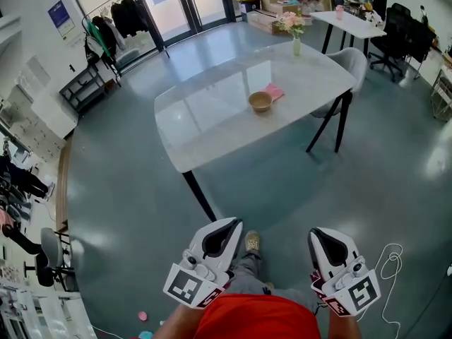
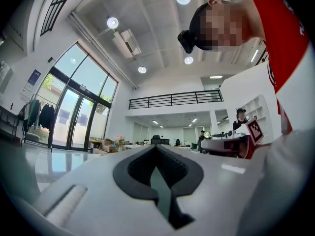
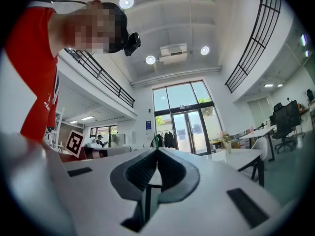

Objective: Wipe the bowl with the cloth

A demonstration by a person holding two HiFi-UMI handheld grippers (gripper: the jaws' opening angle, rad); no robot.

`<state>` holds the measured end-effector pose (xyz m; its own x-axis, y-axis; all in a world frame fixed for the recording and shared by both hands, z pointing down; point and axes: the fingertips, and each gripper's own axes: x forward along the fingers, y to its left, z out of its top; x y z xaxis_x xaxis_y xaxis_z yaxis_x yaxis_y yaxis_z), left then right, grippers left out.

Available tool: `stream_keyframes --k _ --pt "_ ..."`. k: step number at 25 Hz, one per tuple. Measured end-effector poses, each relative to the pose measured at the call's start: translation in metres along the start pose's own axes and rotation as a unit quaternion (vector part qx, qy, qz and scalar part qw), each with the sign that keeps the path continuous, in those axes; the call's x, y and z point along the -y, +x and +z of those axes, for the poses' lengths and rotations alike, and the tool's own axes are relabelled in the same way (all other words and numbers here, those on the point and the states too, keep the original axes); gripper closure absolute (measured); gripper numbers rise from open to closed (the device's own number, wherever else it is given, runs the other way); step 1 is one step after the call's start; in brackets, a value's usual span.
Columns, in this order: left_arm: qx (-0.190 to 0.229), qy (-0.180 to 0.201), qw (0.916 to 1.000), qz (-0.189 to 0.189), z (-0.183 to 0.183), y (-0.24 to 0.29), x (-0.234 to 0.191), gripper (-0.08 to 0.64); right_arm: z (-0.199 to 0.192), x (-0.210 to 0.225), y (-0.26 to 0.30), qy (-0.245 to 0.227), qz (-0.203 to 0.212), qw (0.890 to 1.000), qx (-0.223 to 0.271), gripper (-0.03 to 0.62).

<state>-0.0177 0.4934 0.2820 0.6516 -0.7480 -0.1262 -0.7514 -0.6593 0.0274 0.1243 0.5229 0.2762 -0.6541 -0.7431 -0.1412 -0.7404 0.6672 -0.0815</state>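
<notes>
A tan bowl (image 1: 260, 102) sits on the white table (image 1: 212, 119), far ahead of me. A pink cloth (image 1: 274, 92) lies just beyond it on the right, touching or nearly touching the bowl. My left gripper (image 1: 232, 224) is held low at my waist, shut and empty, well short of the table. My right gripper (image 1: 316, 235) hangs beside it, also shut with nothing in it. In the left gripper view the left gripper (image 2: 155, 148) points about level into the room; in the right gripper view the right gripper (image 3: 158, 150) does the same, with the table (image 3: 236, 156) at the right.
A vase of flowers (image 1: 294, 32) stands at the table's far end. A grey chair (image 1: 351, 66) is tucked in at the table's right side. A second table (image 1: 349, 22) and office chairs stand further back. A white cable (image 1: 389, 270) lies on the floor at my right.
</notes>
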Motion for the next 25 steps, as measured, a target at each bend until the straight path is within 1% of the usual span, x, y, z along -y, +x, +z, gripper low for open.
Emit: stream_keyframes --k 5,7,9,12,15,19,22,25 --pt "0.005 0.008 1.0000 0.003 -0.001 0.033 -0.035 0.554 0.003 0.026 0.040 -0.011 0.007 1.000 0.000 0.591" --pt "-0.001 0.004 1.0000 0.002 -0.003 0.046 -0.053 0.554 0.004 0.039 0.062 -0.013 0.006 1.000 0.001 0.591" --pt "0.004 0.005 1.0000 0.001 -0.004 0.061 -0.075 0.554 0.005 0.051 0.086 -0.018 0.005 1.000 0.002 0.591" --pt "0.004 0.004 1.0000 -0.006 -0.004 0.084 -0.104 0.554 0.004 0.068 0.119 -0.028 0.003 1.000 -0.002 0.591" --pt "0.000 0.002 0.9999 -0.017 -0.005 0.109 -0.131 0.554 0.002 0.088 0.150 -0.028 -0.006 1.000 -0.005 0.591" --pt "-0.020 -0.015 0.9991 -0.033 -0.015 0.135 -0.158 0.554 -0.004 0.109 0.186 -0.027 -0.014 0.999 -0.012 0.591" --pt "-0.003 -0.012 0.9992 -0.038 -0.012 0.153 -0.179 0.554 -0.005 0.123 0.208 -0.028 -0.018 0.999 -0.016 0.591" --pt "-0.022 -0.028 0.9984 -0.044 -0.018 0.169 -0.197 0.554 -0.007 0.138 0.231 -0.027 -0.024 0.999 -0.022 0.591"
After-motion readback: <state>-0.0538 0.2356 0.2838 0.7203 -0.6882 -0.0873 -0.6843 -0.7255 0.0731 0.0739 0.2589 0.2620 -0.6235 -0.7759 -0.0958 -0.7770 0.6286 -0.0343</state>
